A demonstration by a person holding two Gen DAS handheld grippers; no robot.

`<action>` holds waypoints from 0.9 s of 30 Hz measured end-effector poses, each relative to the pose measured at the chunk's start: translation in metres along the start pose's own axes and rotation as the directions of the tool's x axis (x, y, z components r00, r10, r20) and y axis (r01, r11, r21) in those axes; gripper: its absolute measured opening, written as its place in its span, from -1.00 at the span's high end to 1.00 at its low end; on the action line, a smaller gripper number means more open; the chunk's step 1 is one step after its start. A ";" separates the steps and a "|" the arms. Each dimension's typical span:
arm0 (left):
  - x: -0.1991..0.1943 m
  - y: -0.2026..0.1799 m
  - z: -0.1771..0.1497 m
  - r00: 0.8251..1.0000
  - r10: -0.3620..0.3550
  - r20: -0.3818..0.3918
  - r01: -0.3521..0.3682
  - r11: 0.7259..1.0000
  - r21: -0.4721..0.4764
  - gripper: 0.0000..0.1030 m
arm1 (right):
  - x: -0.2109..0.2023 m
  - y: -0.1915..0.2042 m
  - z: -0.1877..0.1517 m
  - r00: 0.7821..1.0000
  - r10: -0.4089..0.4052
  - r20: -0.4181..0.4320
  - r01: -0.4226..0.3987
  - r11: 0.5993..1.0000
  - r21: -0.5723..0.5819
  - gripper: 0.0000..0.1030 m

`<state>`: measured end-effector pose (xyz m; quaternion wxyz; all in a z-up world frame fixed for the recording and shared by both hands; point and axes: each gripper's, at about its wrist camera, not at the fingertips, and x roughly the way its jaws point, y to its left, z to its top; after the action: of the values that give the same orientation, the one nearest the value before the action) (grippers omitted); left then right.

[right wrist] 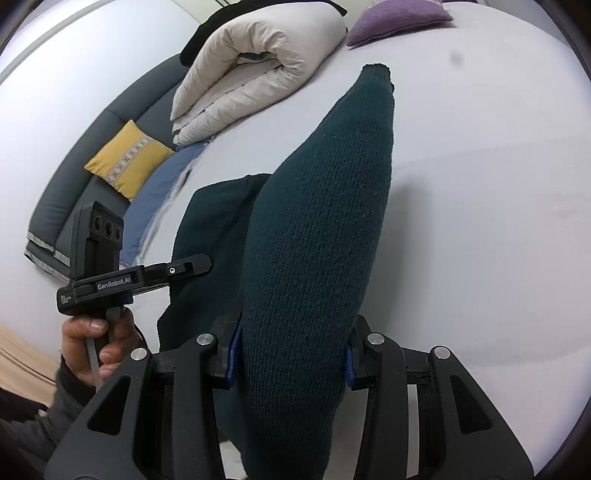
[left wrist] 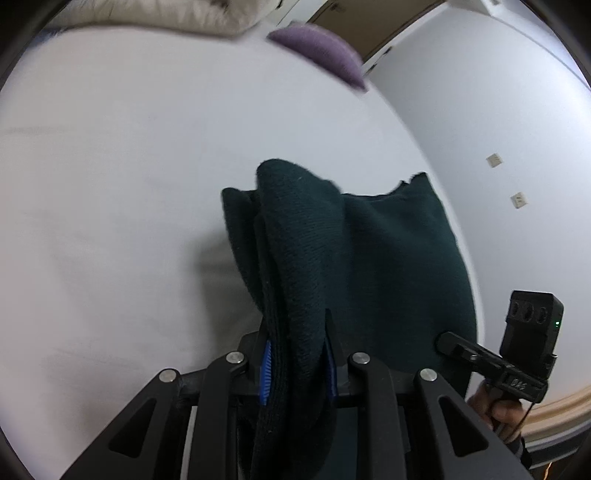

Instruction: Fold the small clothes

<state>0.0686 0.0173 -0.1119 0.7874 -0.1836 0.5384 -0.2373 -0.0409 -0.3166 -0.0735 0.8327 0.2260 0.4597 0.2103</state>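
A dark green knit garment [left wrist: 369, 258] hangs over the white bed sheet [left wrist: 110, 184], held up by both grippers. My left gripper [left wrist: 298, 354] is shut on a bunched edge of it; the blue pads [left wrist: 266, 373] press the knit from both sides. My right gripper [right wrist: 291, 358] is shut on another thick fold of the same garment [right wrist: 321, 229], which rises away from the jaws toward the far side of the sheet [right wrist: 480, 184]. Each gripper shows in the other's view: the right one [left wrist: 480, 358] at the garment's right edge, the left one [right wrist: 177, 271] at its left edge.
A folded cream duvet [right wrist: 258, 66] lies at the far side of the bed, with a purple cushion [right wrist: 399, 18] beside it. A grey sofa with a yellow cushion [right wrist: 129, 162] and a blue cloth [right wrist: 159, 195] lie to the left. The white wall [left wrist: 498, 110] is right.
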 end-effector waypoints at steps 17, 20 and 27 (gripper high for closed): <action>0.034 0.028 -0.017 0.999 -0.045 0.016 0.046 0.995 -0.085 0.36 | 0.034 -0.073 -0.035 0.997 0.083 0.003 -0.081 0.964 0.252 0.07; 0.030 0.026 -0.021 0.999 -0.040 0.027 0.042 0.996 -0.081 0.42 | 0.035 -0.071 -0.029 0.999 0.050 -0.002 -0.048 0.977 0.207 0.13; 0.008 0.009 -0.019 0.996 -0.038 0.087 0.044 0.997 -0.070 0.50 | 0.019 -0.032 -0.005 0.999 -0.001 0.040 0.000 1.000 0.030 0.22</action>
<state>0.0545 0.0199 -0.1296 0.7974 -0.2330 0.5087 -0.2259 -0.0318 -0.3313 -0.1070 0.8385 0.2423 0.4459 0.1985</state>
